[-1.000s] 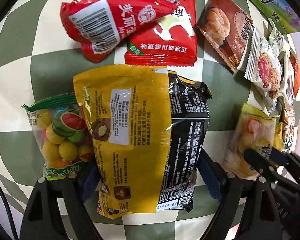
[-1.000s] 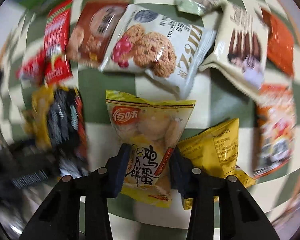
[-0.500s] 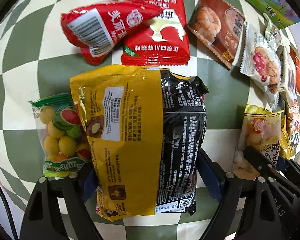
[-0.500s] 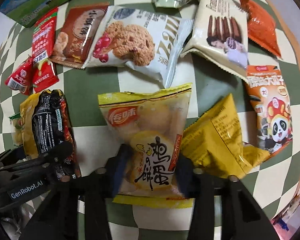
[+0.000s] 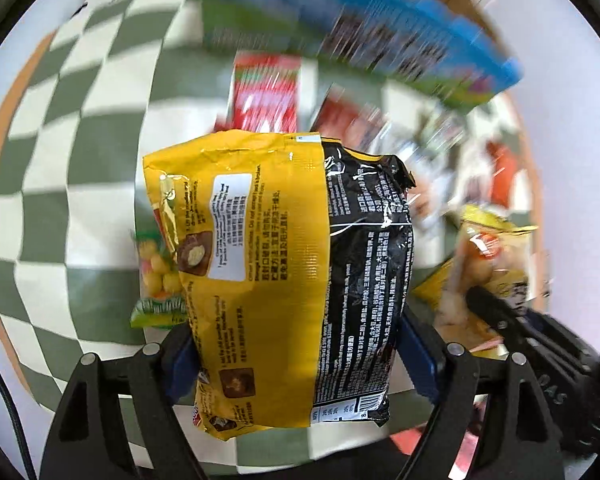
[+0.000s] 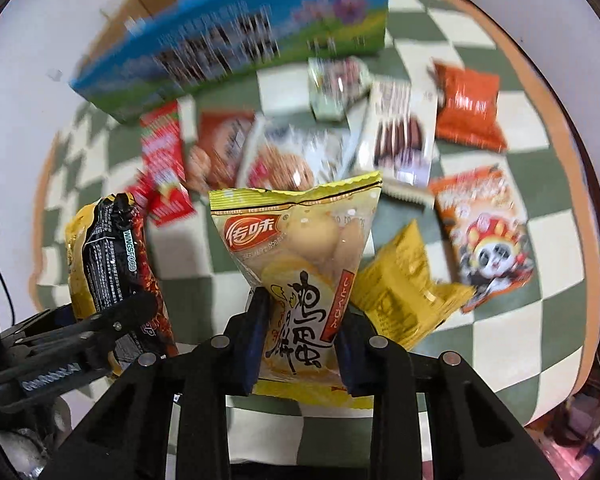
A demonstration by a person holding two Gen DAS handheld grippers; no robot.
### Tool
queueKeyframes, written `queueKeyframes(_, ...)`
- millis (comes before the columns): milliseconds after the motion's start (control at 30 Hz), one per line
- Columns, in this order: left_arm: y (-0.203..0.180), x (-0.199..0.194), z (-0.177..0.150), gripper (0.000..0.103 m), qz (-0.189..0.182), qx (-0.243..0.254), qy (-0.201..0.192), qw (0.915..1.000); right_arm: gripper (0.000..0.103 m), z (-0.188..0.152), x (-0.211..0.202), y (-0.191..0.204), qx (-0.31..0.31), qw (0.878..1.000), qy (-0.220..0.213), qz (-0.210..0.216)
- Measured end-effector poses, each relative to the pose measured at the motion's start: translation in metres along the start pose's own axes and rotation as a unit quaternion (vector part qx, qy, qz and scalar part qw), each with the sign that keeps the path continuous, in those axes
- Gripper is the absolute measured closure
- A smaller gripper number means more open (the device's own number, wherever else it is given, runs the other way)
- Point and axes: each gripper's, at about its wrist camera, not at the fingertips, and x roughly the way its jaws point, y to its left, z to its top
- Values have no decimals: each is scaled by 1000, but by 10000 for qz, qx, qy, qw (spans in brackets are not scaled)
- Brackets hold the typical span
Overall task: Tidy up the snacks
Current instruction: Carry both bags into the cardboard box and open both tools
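My left gripper [image 5: 296, 354] is shut on a yellow-and-black snack bag [image 5: 284, 264] and holds it above the checkered table [image 5: 72, 128]. A green fruit-candy bag [image 5: 156, 276] shows behind the yellow-and-black bag's left edge. My right gripper [image 6: 300, 344] is shut on a pale yellow egg-cookie bag [image 6: 296, 256], lifted off the table. In the right wrist view the left gripper [image 6: 100, 320] and its bag [image 6: 108, 256] are at the left. In the left wrist view the right gripper's bag [image 5: 488, 264] is at the right.
A blue and green box [image 6: 236, 40] stands at the back of the table. Several snack packets lie in front of it: red [image 6: 160, 152], brown [image 6: 220, 148], white cookie [image 6: 288, 156], chocolate stick [image 6: 400, 140], orange [image 6: 468, 108], panda [image 6: 488, 236], yellow [image 6: 400, 280].
Both grippers have lifted their bags up off the table and tilted back, so the box at the back has come into view. The snacks on the table look smaller and farther.
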Motion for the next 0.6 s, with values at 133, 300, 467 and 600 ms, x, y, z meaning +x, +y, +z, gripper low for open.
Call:
queueKeyframes(133, -20, -59, 38, 20, -200, 96, -450, 9987, 71, 47, -47, 4, -155, 9986, -393, 320)
queueKeyframes(300, -47, -108, 117, 20, -477, 49, -752, 9960, 71, 152, -68, 29, -304, 9940, -756, 732)
queueKeyframes(467, -43, -96, 233, 20, -260, -135, -761, 9967, 71, 248, -54, 35, -449, 9917, -894, 812)
queueKeyframes(600, -29, -53, 304, 20, -54, -252, -370, 9990, 71, 316, -2, 42, -517, 9934, -669, 770)
